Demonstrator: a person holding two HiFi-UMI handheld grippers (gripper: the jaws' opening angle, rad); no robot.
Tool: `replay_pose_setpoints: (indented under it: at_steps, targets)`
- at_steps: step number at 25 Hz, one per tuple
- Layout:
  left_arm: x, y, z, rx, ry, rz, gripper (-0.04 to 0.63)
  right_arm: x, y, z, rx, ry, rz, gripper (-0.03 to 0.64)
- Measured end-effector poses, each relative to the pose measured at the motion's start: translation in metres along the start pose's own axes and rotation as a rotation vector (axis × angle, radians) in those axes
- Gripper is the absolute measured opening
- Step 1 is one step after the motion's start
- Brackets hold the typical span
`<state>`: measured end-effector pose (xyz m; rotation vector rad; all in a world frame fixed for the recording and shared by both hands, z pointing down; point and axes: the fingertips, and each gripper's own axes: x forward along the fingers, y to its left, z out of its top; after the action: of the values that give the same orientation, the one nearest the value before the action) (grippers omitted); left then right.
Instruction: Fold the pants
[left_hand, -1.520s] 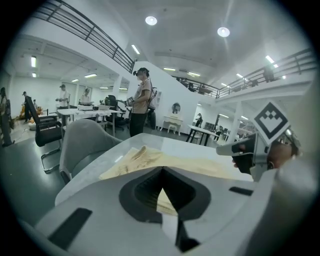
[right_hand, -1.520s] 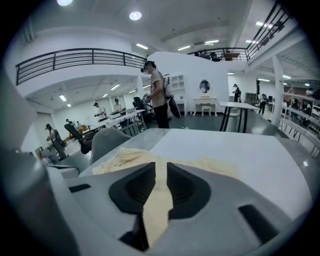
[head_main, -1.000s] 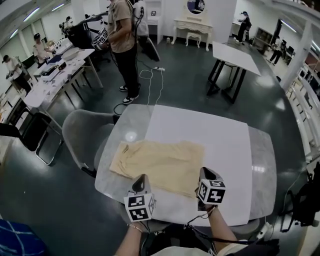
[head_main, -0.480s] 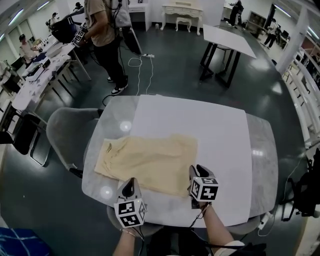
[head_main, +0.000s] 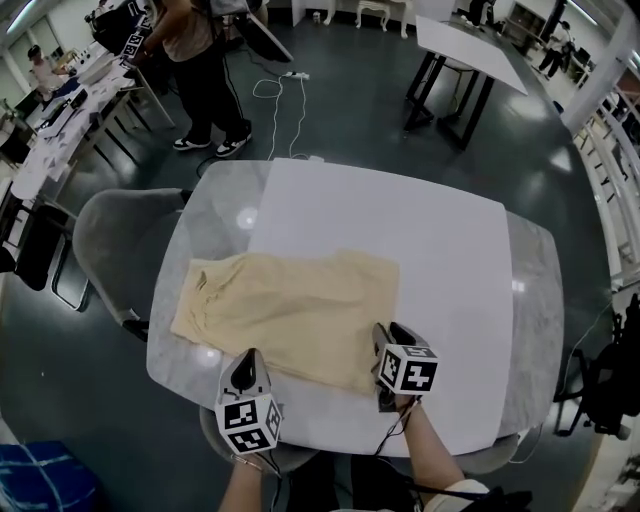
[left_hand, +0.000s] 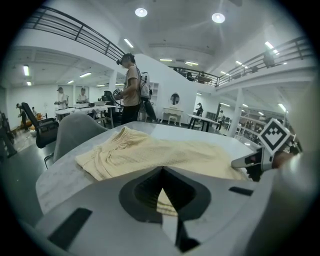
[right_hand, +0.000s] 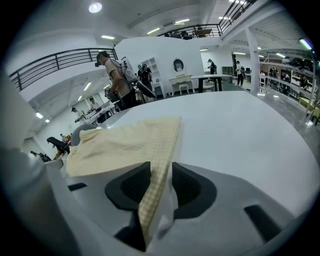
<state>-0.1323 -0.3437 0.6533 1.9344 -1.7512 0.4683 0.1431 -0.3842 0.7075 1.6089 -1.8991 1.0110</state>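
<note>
The pale yellow pants (head_main: 290, 310) lie folded on the white mat (head_main: 420, 240), waistband to the left. My left gripper (head_main: 247, 358) sits at their near edge; in the left gripper view (left_hand: 161, 171) its tips meet, with yellow cloth (left_hand: 165, 150) caught in the gap behind them. My right gripper (head_main: 383, 336) is at the pants' near right corner. In the right gripper view (right_hand: 161, 167) its jaws have just been opening and stand apart, and a strip of the cloth (right_hand: 130, 142) hangs loose between them, unpressed.
The mat covers a grey marble table (head_main: 200, 230). A grey chair (head_main: 120, 240) stands at the table's left side. A person (head_main: 195, 60) stands beyond the far left corner beside cables on the floor. Another table (head_main: 470, 45) stands at the back.
Both grippers have sunk toward the table at the pants' near edge. The pants now lie flat on the mat.
</note>
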Motion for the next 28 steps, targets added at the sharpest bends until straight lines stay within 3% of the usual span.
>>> replay_pose_setpoints:
  at_steps: [8, 10, 14, 28]
  targets:
    - [0.003, 0.007, -0.01, -0.026, 0.018, 0.03, 0.0, 0.005, 0.001, -0.005, -0.024, 0.034, 0.007, 0.107]
    - [0.003, 0.006, -0.011, -0.031, 0.02, 0.032, 0.0, 0.005, 0.004, -0.005, -0.023, 0.042, 0.025, 0.053]
    - [0.002, 0.006, -0.011, -0.039, 0.023, 0.036, 0.0, 0.0, 0.01, 0.001, -0.044, 0.049, 0.028, 0.015]
    - [-0.033, 0.062, 0.009, -0.051, 0.006, 0.079, 0.0, -0.04, 0.089, 0.052, -0.126, -0.006, 0.106, 0.009]
